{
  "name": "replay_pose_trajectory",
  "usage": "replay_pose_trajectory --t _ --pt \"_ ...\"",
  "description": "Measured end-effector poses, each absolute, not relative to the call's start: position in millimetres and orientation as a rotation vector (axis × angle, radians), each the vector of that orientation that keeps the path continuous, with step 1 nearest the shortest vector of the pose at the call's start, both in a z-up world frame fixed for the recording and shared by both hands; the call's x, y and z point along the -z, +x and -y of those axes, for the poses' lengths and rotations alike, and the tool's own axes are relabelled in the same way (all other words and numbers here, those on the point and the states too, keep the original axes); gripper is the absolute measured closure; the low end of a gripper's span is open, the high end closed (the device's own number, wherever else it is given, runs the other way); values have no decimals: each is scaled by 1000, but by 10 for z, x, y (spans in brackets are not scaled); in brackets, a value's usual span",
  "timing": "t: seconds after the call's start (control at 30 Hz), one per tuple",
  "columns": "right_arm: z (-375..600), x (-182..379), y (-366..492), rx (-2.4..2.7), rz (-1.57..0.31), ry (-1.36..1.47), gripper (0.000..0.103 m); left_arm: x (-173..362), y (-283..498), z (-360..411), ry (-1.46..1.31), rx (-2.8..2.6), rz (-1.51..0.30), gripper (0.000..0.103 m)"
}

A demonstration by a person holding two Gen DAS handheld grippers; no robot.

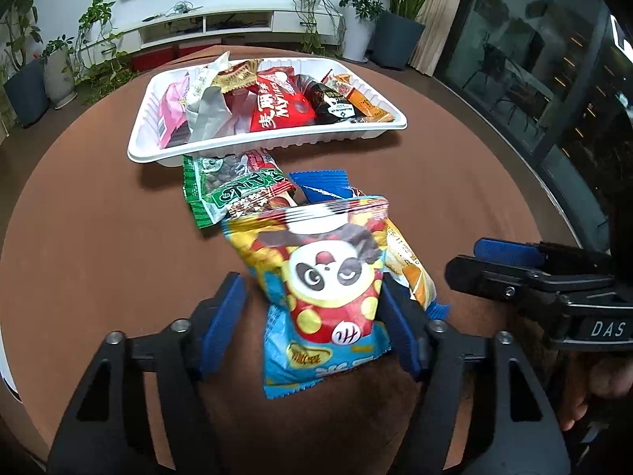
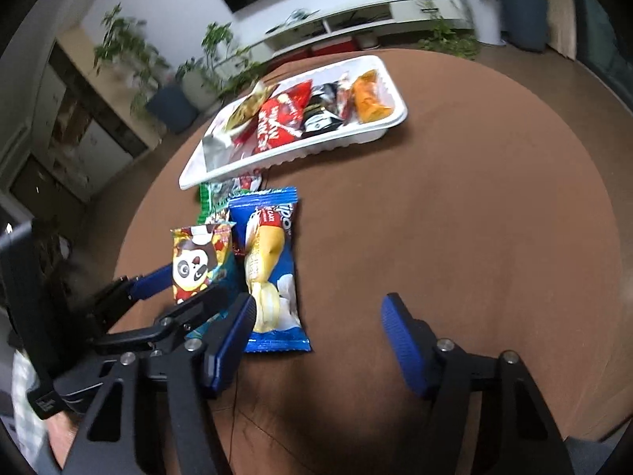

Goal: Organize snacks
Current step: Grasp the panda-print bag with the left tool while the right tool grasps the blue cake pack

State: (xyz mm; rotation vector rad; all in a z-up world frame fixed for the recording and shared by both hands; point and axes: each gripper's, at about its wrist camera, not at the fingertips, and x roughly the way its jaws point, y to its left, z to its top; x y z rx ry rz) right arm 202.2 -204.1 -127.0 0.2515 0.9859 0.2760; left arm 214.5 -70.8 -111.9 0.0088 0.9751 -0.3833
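Left claw [image 1: 312, 308] straddles panda snack bag [image 1: 328, 277], lower centre, grip unclear. Right claw [image 2: 316, 340] released over bare bench [image 2: 474, 237].

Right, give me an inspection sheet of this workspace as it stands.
Surface: round brown table.
Job's things: white plastic tray holding several packets; panda-print snack bag, blue cake packet and green nut packet lie outside it.
Clutter: nothing seen.
Grippers: left gripper straddles the panda bag, right pad touching, left pad apart; right gripper open, its left finger at the blue packet's edge.
Cables: nothing seen on the table.
Surroundings: potted plants, white low cabinet.
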Motion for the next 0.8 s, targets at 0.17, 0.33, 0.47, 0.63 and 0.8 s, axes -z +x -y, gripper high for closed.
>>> replay_pose_trajectory --t 0.17,0.33,0.47,0.63,0.8 --pt "1927 1185 2128 -284 -991 181 34 1168 2175 633 -16 406 -993 62" --pt "1704 1186 2225 -311 -1008 141 33 1140 2135 446 -47 412 -1005 66" --pt "1574 1297 2292 -319 -1038 148 34 1128 2063 277 -81 405 -1013 66" --pt "1449 1387 2349 -323 -1041 149 35 1186 1977 154 -117 405 -1030 67" --pt "1400 1409 2349 -314 -1014 116 52 1216 1946 110 -141 404 -1024 68"
